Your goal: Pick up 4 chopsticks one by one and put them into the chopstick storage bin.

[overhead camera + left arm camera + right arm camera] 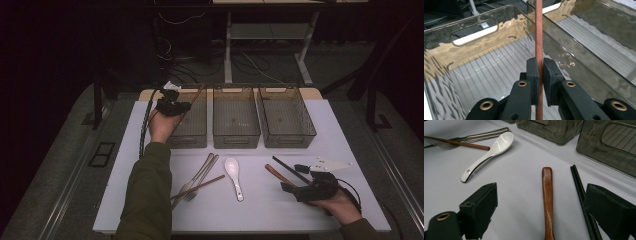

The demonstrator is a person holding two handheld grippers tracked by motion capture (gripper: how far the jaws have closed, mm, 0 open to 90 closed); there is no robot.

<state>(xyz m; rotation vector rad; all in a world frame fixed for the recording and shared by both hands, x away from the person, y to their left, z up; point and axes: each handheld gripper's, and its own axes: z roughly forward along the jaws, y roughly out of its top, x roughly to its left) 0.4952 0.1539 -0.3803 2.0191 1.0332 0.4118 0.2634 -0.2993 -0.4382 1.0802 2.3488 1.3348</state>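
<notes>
My left gripper (171, 106) hovers over the left smoky clear bin (189, 141), held palm up. In the left gripper view its jaws (541, 72) are shut on a thin brown chopstick (538, 35) that stands upright above the bin's ribbed floor (486, 75). My right gripper (294, 178) rests low at the front right of the table, open. In the right gripper view a brown wooden handle (547, 192) lies on the table between the spread jaws (549, 207), and a pair of black chopsticks (579, 190) runs just right of it.
Two more clear bins, the middle (236, 141) and the right (288, 141), stand in a row at the back. A white spoon (233, 175), metal forks (200, 176) and a second brown chopstick (200, 186) lie on the white table (260, 215).
</notes>
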